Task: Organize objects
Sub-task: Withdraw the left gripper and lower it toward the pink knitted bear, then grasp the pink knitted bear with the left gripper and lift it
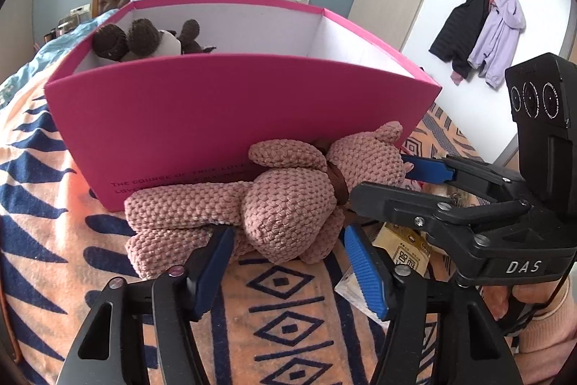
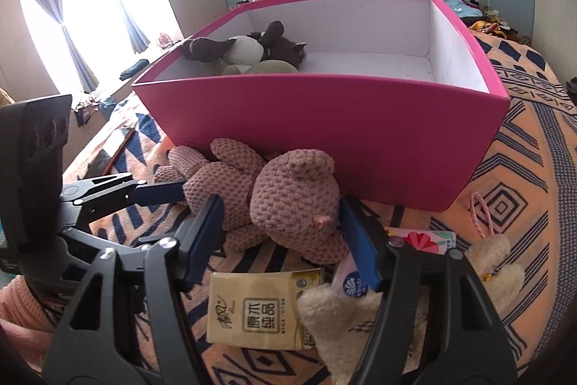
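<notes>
A bed is carrying everything, spread with an orange blanket (image 2: 519, 190) patterned in dark blue diamonds and stripes. A pink box (image 2: 324, 132) is sitting on the blanket, its open top showing a white inside. A pink knitted bear (image 1: 285, 201) is lying on the blanket, pressing against the box's near wall. Nearer the camera in the right wrist view, a beige tissue pack (image 2: 252, 309) is lying flat, with a floral tissue pack (image 2: 425, 239) just beside it. Two cream plush toys (image 2: 494, 266) are resting on the blanket near the packs.
</notes>
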`<state>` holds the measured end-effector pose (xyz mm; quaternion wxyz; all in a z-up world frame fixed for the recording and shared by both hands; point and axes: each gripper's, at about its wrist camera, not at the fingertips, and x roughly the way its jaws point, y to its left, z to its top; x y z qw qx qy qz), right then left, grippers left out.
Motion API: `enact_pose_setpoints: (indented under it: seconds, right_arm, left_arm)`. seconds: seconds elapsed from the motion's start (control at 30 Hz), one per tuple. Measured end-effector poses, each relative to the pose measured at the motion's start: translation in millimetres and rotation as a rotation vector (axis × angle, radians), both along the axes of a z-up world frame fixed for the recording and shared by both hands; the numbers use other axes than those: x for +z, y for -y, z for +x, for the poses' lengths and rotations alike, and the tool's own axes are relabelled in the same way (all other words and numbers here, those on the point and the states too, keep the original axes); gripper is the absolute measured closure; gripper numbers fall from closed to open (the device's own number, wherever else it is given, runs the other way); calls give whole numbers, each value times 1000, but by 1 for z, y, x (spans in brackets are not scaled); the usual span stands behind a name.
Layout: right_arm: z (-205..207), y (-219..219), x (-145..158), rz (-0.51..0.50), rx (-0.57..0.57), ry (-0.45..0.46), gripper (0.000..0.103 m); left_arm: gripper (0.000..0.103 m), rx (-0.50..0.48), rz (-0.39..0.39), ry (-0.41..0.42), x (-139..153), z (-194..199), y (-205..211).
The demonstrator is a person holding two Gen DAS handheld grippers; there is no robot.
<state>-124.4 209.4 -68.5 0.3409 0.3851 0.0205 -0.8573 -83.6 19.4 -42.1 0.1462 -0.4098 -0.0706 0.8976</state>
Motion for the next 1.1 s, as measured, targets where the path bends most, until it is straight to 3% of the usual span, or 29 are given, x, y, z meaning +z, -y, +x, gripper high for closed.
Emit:
enact_pose_setpoints:
  seconds: [0.1, 0.23, 0.37, 1.1]
  right_arm:
    - [0, 0, -2, 17, -4, -7, 42]
    - [0, -2, -3, 31, -17, -19, 51]
    - [1, -4, -3, 26, -16, -21, 51]
    - [29, -20, 31, -57, 20, -81, 51]
  left_arm:
    - [46, -10, 7, 17, -3, -2, -2]
    - [46, -11, 19, 16, -2, -1, -3]
    - [46, -13, 58, 23, 0, -2, 1]
    - [46, -56, 75, -67, 37, 29, -1]
